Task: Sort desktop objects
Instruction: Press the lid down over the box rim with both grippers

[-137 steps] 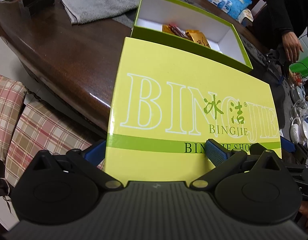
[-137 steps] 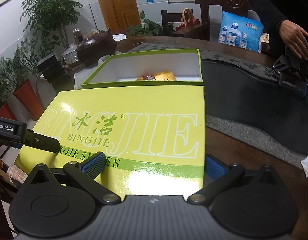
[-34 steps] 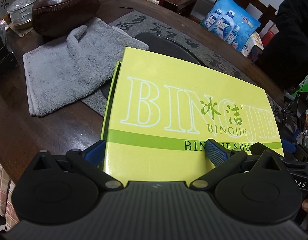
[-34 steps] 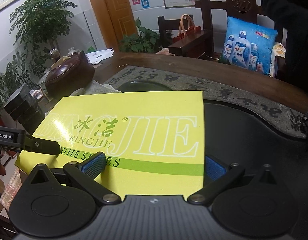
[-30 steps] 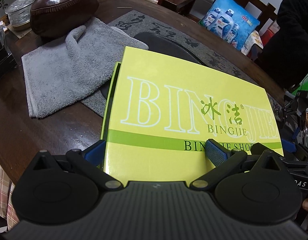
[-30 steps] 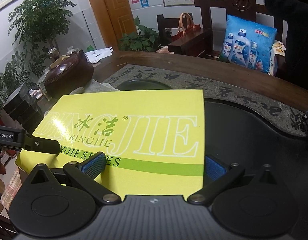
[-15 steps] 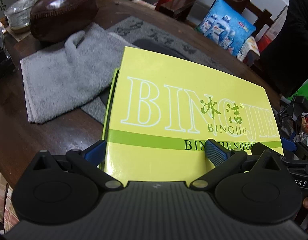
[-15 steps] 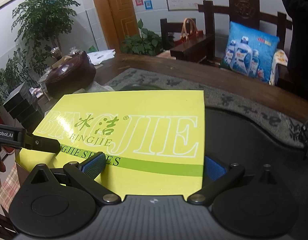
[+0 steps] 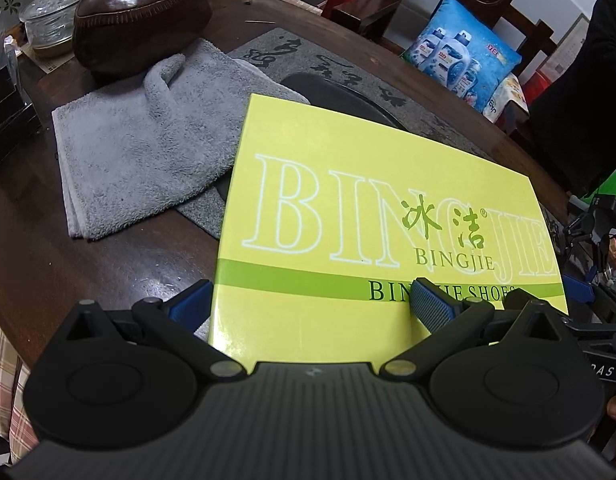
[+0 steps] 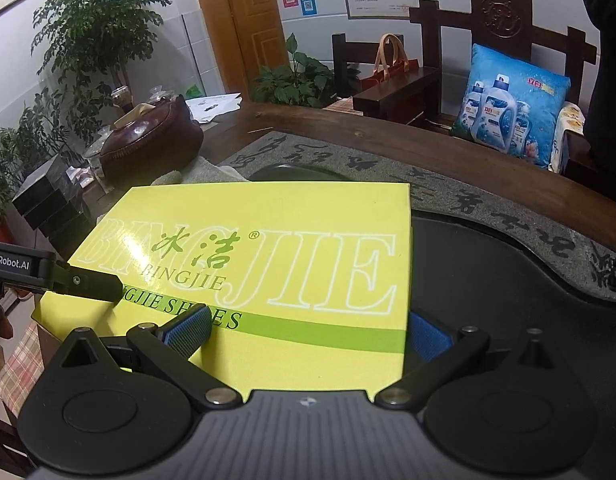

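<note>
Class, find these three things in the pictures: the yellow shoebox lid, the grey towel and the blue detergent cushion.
yellow shoebox lid (image 9: 348, 184): left wrist view, plain top face.
grey towel (image 9: 147, 152): left wrist view, middle of the cloth.
blue detergent cushion (image 10: 508, 112): right wrist view, printed front.

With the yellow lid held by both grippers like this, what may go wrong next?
1. The left gripper and right gripper each pinch only the near edge of the yellow lid; uneven motion may bend or tilt it.
2. The lid hides whatever lies beneath it, so alignment when lowering is blind and a corner could catch.
3. The grey towel lies close to the lid's left side and might get trapped.
</note>
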### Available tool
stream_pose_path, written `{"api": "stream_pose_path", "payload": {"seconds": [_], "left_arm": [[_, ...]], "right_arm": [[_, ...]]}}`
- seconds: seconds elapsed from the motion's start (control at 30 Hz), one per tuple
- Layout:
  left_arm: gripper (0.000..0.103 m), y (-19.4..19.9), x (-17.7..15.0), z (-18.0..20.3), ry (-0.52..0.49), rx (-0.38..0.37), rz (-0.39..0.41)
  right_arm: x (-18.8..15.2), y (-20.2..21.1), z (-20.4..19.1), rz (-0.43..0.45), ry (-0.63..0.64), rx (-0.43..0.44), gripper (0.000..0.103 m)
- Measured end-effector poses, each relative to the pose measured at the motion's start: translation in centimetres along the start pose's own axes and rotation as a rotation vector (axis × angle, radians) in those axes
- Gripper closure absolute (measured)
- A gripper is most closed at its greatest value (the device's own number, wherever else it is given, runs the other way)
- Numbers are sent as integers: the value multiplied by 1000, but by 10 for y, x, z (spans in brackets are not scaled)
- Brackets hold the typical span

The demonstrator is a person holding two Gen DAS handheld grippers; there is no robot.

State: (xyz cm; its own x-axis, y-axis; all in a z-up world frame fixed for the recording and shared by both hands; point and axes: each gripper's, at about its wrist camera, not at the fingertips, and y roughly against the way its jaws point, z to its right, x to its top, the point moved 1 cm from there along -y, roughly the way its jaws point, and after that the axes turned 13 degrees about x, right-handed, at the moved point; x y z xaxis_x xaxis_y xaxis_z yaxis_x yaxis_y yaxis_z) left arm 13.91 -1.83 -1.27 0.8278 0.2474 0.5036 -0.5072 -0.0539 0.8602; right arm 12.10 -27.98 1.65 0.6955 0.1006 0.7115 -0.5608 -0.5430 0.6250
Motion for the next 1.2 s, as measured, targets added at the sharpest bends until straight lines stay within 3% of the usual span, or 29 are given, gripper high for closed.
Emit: {"api": "stream_pose_path", "payload": {"seconds": [1.2], "left_arm": [[0, 2, -15, 13, -7, 28, -15]], "right_arm": [[-21, -1, 11, -26, -29, 15, 0]]}}
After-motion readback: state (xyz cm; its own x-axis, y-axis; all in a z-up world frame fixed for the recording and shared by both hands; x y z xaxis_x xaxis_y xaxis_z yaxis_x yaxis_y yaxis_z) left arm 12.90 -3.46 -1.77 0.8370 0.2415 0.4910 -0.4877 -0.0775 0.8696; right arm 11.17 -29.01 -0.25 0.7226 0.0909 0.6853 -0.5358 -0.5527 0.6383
